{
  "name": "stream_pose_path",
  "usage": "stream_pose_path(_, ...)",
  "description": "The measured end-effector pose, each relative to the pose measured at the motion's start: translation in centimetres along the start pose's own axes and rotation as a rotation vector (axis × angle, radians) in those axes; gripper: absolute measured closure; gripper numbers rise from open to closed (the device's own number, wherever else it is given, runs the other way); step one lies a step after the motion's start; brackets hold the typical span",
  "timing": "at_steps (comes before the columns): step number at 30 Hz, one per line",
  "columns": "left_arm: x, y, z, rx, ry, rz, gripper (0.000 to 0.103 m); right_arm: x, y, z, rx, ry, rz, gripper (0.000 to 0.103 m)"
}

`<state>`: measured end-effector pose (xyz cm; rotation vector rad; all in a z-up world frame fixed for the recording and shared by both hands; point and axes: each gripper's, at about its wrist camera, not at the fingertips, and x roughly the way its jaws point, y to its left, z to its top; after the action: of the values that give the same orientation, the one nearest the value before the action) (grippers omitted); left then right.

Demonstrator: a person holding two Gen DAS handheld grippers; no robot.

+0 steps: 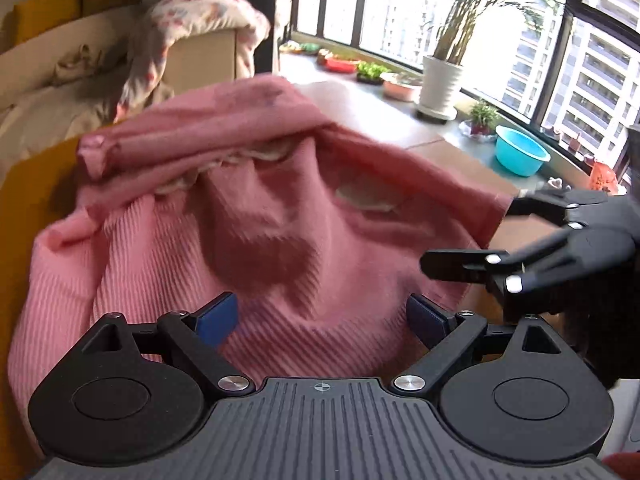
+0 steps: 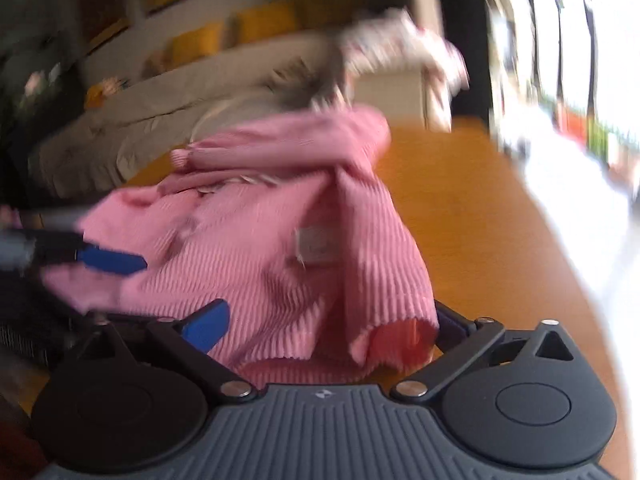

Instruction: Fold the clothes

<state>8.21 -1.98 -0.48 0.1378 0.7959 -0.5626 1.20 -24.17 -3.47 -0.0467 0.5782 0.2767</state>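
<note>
A pink ribbed sweater [image 1: 248,216] lies bunched on the orange table [image 2: 472,216], one sleeve draped across its top. The left gripper [image 1: 320,316] sits spread wide just before the hem, holding nothing. The right gripper [image 2: 328,320] (badly blurred) also stands apart, its 2 blue pads [image 2: 208,324] flanking a cuff without pinching it.
</note>
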Motion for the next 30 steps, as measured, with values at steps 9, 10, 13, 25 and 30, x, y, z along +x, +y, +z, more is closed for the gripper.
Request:
stream_pose_path(9, 0.3, -0.1, -0.5, 0.005, -0.016, 0.001, 0.004, -1.0, -0.4, 0.1, -0.164, 0.017, -0.061, 0.065)
stream_pose_path(10, 0.2, -0.1, -0.5, 0.005, -0.017, -0.001, 0.004, -0.7, -0.9, 0.1, -0.153, 0.028, -0.066, 0.070)
stream_pose_path(13, 0.2, 0.1, -0.6, 0.002, -0.019, -0.006, 0.004, 0.1, -2.4, 0.2, -0.097, 0.046, -0.062, 0.077)
stream_pose_path(25, -0.4, 2.1, -0.3, -0.068, -0.020, -0.020, 0.004, 0.3, -7.3, 2.1, 0.402, 0.040, 0.221, 0.094)
stream_pose_path(30, -1.3, 4.4, -0.4, -0.156, -0.018, -0.046, 0.004, -1.5, -8.5, 1.6, 0.519, 0.026, 0.269, 0.094)
